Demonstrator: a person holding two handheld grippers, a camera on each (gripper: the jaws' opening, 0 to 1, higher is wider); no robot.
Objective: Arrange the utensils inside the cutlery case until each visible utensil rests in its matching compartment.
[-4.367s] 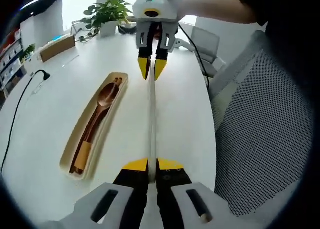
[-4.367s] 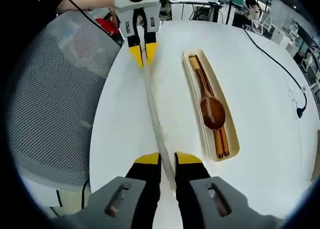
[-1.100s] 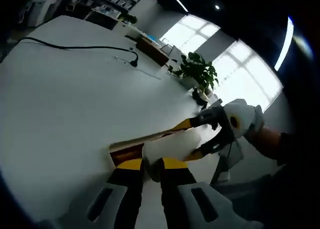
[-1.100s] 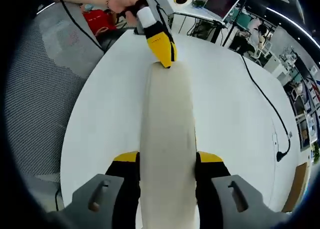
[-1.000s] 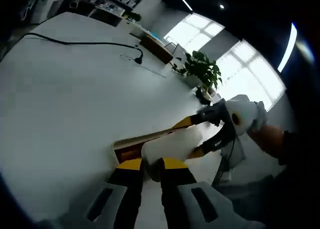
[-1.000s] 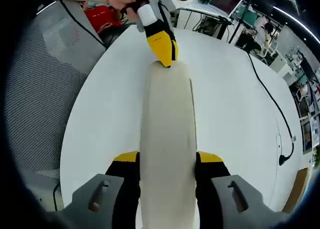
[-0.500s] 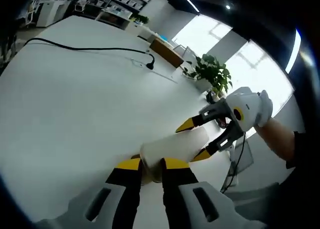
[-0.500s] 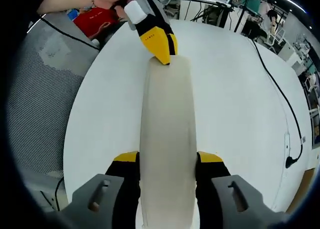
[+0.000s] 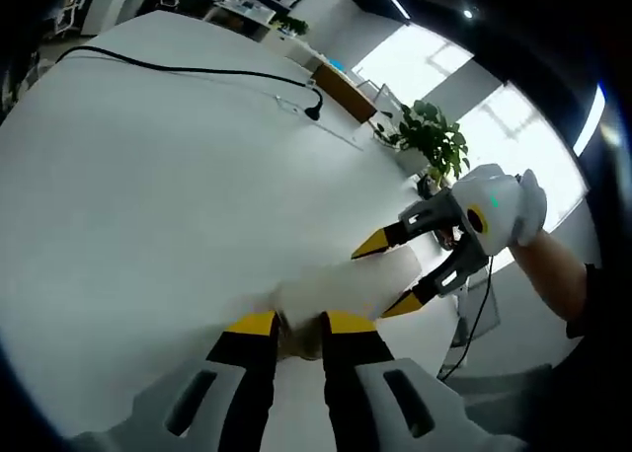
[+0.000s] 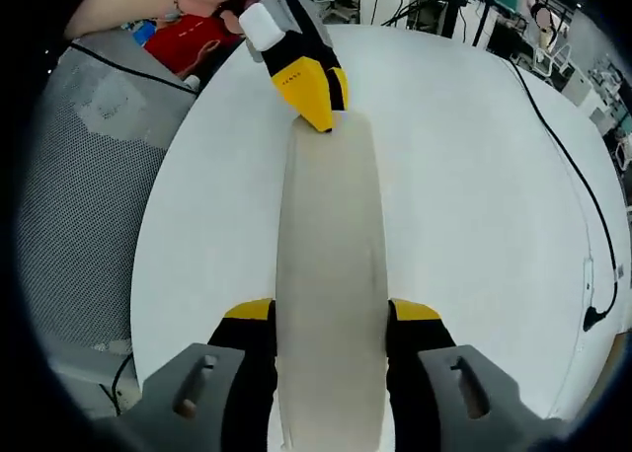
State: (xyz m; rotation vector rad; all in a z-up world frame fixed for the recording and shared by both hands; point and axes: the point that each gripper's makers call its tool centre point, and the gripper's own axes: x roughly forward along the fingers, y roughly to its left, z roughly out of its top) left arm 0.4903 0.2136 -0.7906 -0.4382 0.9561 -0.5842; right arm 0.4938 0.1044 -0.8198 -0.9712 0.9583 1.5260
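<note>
**Lid held at both ends, closing step under way**

In the left gripper view, a black power cable (image 9: 188, 69) runs across the white surface (image 9: 148, 195) at far left, with a cardboard box (image 9: 348, 89) and one potted plant (image 9: 434, 141) farther along. The left gripper (image 9: 299, 326) has its fingers pinching the near end of the cream cutlery case lid (image 9: 346, 284). To the right, the right gripper (image 9: 390, 271) straddles the lid's far end, its fingers spread to the lid's width.

In the right gripper view, a mesh chair (image 10: 79, 195) sits at left beside the surface. The long lid lies flat-side up between the right gripper's fingers, which clasp its long edges, while the left gripper's yellow fingers (image 10: 311, 97) press onto the far tip.

Judging progress: the lid covers whatever lies beneath, so the tray and utensils cannot be seen; whether each utensil rests in its compartment cannot be told. The task looks near its end, with seating and releasing the lid remaining.

Count: one lid, two grippers, one cable, one plant.
</note>
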